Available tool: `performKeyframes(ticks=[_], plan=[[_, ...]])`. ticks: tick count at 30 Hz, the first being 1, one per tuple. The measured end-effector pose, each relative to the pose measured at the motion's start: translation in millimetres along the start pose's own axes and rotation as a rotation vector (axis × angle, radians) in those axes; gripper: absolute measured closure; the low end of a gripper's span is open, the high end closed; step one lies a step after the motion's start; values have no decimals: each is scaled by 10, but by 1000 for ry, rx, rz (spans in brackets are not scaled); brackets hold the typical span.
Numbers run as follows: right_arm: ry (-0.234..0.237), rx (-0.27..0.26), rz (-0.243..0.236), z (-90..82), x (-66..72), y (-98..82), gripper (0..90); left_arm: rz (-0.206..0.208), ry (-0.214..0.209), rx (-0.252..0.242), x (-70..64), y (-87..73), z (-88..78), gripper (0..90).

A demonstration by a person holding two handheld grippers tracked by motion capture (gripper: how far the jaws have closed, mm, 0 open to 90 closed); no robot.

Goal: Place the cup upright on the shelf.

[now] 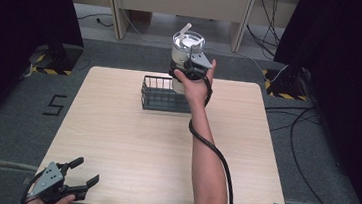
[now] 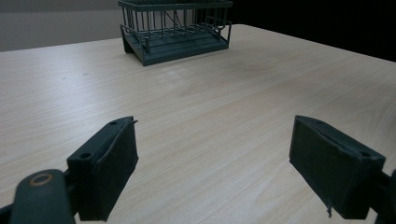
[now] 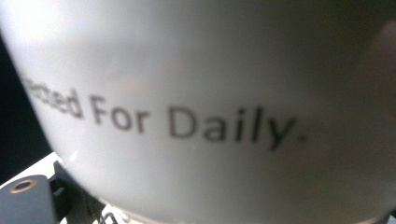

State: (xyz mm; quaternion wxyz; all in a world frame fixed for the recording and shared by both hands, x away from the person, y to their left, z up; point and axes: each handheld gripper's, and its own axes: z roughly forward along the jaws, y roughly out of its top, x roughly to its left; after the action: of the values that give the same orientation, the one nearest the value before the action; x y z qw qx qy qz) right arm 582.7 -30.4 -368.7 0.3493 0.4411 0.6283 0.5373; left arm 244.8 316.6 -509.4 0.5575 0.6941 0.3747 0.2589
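Note:
A white cup [image 1: 187, 50] with a clear lid and a straw hangs in the air above the far middle of the table. My right gripper [image 1: 192, 69] is shut on its near side. Up close, the cup's wall [image 3: 210, 93] carries the printed words "For Daily." Just below the cup and to its left, a dark wire basket [image 1: 162, 95] stands on the wooden table [image 1: 140, 143]. My left gripper [image 1: 88, 170] rests at the near left corner, open, with nothing between its jaws [image 2: 212, 168]. Far ahead of them stands the basket [image 2: 175, 28].
The right gripper's black cable [image 1: 214, 150] trails down along the forearm over the table's near right part. Cables [image 1: 307, 124] lie on the grey floor to the right. Black curtains flank both sides, and a light desk [image 1: 178, 1] stands behind the table.

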Motion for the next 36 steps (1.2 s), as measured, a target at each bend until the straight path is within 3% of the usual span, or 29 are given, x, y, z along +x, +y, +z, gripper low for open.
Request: performKeyframes(ticks=[18,36], plan=[[-13,28,12,232,-28,-75,94,17,0,9,-14,1,11,146],[-17,88,20,326,-13,-390,93,19,-9,10,-32,0,16,146]])
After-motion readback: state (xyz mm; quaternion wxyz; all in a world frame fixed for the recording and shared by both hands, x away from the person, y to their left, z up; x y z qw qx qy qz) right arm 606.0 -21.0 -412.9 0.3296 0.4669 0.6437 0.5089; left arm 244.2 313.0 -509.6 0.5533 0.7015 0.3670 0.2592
